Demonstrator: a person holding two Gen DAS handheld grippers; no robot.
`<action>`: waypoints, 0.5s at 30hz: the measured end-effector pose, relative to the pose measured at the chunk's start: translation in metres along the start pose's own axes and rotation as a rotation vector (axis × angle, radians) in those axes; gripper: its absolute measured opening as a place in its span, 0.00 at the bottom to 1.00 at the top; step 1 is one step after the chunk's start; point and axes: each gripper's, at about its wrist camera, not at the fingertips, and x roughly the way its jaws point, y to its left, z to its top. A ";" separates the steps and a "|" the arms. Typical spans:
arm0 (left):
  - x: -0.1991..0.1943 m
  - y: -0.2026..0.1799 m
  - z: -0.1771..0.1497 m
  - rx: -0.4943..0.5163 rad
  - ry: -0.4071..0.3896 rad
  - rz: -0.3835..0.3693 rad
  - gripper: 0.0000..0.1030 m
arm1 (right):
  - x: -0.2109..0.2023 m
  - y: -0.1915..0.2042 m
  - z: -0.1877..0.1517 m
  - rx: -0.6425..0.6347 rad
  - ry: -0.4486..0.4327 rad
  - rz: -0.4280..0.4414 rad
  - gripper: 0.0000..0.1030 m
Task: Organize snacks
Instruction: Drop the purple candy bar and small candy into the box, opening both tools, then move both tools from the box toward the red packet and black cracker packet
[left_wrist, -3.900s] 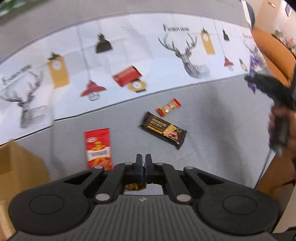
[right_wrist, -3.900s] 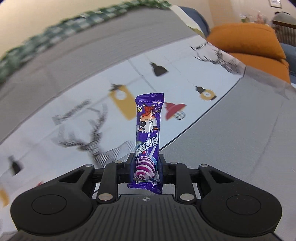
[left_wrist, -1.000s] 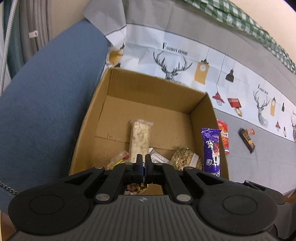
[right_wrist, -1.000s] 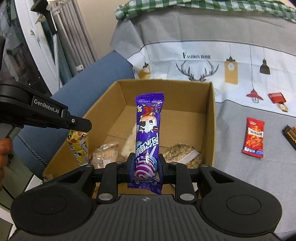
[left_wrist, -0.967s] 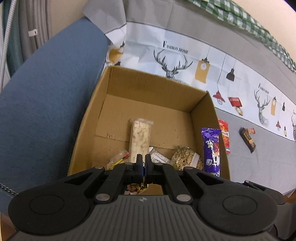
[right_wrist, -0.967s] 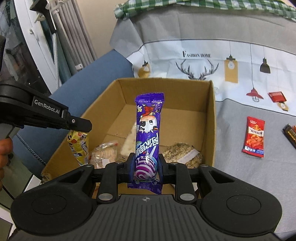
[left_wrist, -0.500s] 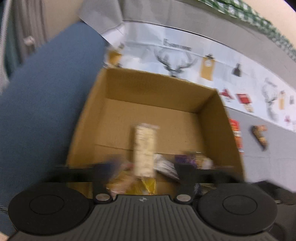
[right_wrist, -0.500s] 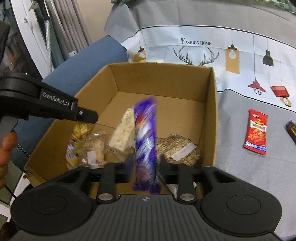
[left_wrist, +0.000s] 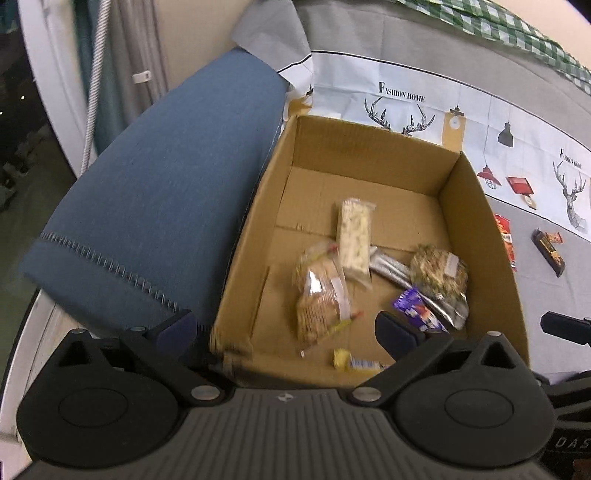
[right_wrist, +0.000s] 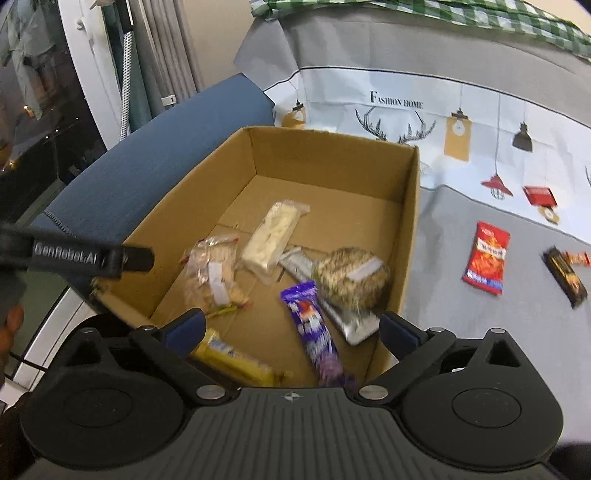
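grey cloth (right_wrist: 461, 332) bears cardboard box (right_wrist: 408, 236), red packet (right_wrist: 487, 257)

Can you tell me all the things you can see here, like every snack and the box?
cardboard box: 1, brown, on the grey cloth beside the blue cushion
purple snack: 1, purple, in box
yellow snack: 1, yellow, in box, near edge
white bar: 1, pale, in box
cracker bag: 1, clear, in box
round seed cake: 1, brownish, in box
silver packet: 1, under the cake
red packet: 1, on cloth
dark bar: 1, on cloth
small orange candy: 1, on cloth
blue cushion: 1
left gripper: open
right gripper: open
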 end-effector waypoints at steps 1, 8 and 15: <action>-0.005 -0.001 -0.004 -0.011 -0.002 0.010 1.00 | -0.006 0.001 -0.003 0.004 -0.003 -0.004 0.97; -0.045 -0.019 -0.031 0.005 -0.073 0.005 1.00 | -0.059 -0.001 -0.022 -0.007 -0.089 -0.046 0.99; -0.081 -0.041 -0.046 0.057 -0.162 -0.002 1.00 | -0.101 -0.001 -0.038 -0.021 -0.207 -0.066 0.99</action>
